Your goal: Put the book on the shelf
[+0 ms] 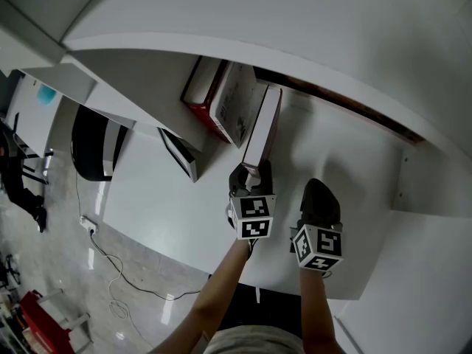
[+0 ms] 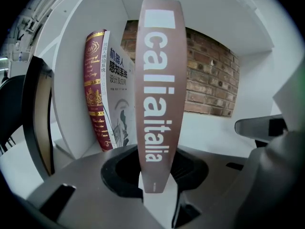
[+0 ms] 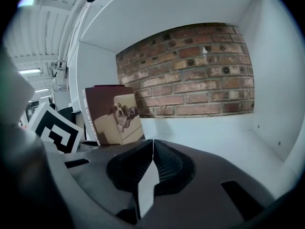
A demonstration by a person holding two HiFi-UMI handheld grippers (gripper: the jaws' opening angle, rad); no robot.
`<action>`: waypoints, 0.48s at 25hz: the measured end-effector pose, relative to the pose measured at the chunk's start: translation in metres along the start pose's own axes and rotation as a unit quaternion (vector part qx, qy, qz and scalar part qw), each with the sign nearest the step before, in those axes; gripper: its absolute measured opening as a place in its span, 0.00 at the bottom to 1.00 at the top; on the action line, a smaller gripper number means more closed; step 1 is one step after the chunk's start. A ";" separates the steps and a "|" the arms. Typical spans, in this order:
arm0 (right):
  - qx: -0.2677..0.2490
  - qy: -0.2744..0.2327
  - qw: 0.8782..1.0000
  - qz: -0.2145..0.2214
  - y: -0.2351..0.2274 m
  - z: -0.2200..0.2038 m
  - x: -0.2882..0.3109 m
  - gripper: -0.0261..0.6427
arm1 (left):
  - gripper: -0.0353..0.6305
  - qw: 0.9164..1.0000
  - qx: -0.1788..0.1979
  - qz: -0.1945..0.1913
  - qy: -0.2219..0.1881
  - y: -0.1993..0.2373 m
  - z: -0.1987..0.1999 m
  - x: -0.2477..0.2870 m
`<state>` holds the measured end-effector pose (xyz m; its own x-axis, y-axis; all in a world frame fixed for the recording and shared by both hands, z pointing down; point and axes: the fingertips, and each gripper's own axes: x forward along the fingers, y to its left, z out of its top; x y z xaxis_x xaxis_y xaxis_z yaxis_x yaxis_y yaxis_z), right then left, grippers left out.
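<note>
We record the left gripper point(image 2: 155, 185) clamped on the lower spine of the brown book point(image 2: 159, 80). The book stands upright inside the shelf point(image 2: 214, 132), long axis vertical, spine facing outward, just right of two leaning books point(image 2: 112, 99). Right gripper point(image 3: 151, 149): jaws together, empty.

The left gripper point(image 1: 251, 172) and right gripper point(image 1: 316, 186) are showing dark moulded bodies, each carrying a white cube point(image 1: 252, 217) printed with black square markers. At lower centre, the person is wearing a light grey garment point(image 1: 254, 342).
</note>
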<state>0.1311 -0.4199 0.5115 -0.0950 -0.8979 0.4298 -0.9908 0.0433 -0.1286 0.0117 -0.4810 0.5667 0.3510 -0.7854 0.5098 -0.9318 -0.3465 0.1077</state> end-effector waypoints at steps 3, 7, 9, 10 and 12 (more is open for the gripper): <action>0.000 0.000 1.000 0.000 -0.003 0.001 0.001 0.06 | 0.28 1.000 0.003 0.003 0.002 -0.001 -0.002 0.002; 0.001 0.001 1.000 -0.001 -0.007 0.000 0.001 0.06 | 0.28 1.000 0.003 0.008 0.002 -0.001 -0.001 0.005; 0.002 0.002 1.000 -0.003 -0.010 -0.001 0.001 0.06 | 0.28 1.000 0.000 0.010 0.001 -0.001 0.000 0.007; 0.003 0.003 1.000 -0.004 -0.011 -0.002 0.001 0.06 | 0.28 1.000 0.000 0.011 0.001 -0.001 0.001 0.008; 0.003 0.004 1.000 -0.005 -0.013 -0.003 0.001 0.06 | 0.28 1.000 0.001 0.012 0.000 -0.002 0.003 0.011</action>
<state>0.1437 -0.4205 0.5165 -0.0868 -0.8943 0.4390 -0.9911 0.0328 -0.1292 0.0173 -0.4903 0.5695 0.3291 -0.7932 0.5124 -0.9395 -0.3295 0.0934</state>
